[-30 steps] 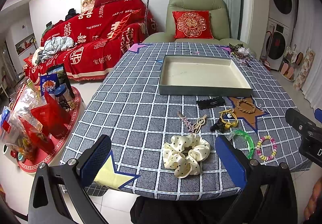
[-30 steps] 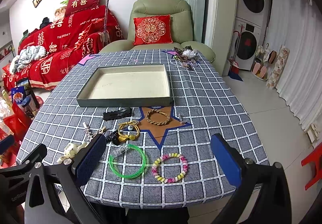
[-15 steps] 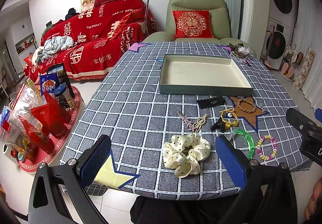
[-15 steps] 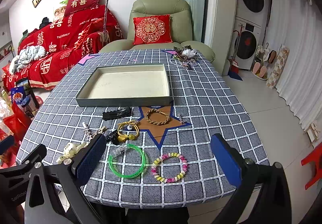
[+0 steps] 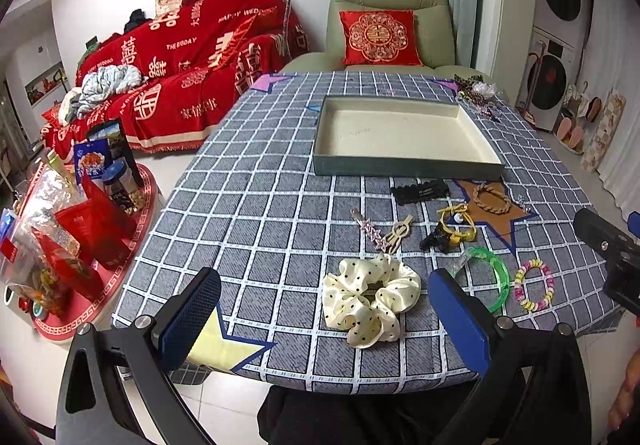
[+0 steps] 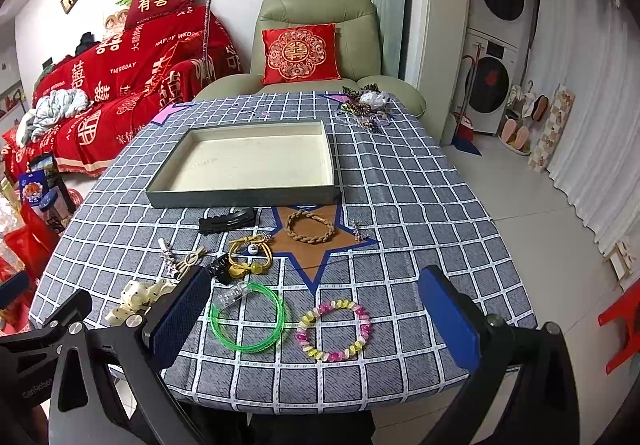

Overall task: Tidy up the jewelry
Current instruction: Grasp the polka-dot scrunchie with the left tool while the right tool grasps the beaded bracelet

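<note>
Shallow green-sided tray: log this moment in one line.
shallow green-sided tray: empty | left gripper: open, nothing held | right gripper: open, nothing held | pastel bead bracelet: on table

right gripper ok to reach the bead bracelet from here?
Probably yes. The right gripper is open, and the bead bracelet lies flat between its fingers near the table edge, uncovered. The green ring lies close beside it, apart, and may get nudged.

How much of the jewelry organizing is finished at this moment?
Nothing looks done: the tray is empty. Nothing is in hand; the left gripper and right gripper are open. Left: the scrunchie, green bangle, bead bracelet, braided bracelet and clips.
</note>
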{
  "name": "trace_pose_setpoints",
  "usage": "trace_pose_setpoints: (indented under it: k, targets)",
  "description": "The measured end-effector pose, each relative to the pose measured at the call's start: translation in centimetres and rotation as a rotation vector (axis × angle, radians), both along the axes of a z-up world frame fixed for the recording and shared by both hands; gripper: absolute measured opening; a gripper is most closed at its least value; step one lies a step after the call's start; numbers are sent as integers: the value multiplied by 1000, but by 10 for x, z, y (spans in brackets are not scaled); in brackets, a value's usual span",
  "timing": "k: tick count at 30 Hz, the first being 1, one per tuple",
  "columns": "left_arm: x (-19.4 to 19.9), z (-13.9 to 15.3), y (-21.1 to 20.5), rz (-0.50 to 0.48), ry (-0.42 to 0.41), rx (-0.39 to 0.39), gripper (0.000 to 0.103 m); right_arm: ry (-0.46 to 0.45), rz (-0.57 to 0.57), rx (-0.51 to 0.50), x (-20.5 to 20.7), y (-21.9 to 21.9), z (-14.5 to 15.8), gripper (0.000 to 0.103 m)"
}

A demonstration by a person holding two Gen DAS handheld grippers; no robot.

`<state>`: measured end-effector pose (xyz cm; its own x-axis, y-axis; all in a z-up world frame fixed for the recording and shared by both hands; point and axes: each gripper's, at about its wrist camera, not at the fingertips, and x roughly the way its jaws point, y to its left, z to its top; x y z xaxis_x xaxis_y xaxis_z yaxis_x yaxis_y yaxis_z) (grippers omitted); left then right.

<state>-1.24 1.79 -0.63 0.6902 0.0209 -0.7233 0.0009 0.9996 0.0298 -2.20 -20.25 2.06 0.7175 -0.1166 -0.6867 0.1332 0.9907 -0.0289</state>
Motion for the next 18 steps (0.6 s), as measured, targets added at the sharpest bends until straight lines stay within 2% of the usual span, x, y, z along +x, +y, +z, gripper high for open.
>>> trace_pose_setpoints:
  k: [10, 18]
  targets:
    - [17, -22, 4, -4, 96, -24, 103, 51, -20, 8, 6, -13, -14, 103]
    - [33, -46, 9, -41, 176, -77, 103, 156, -68, 20, 11, -42, -47, 103]
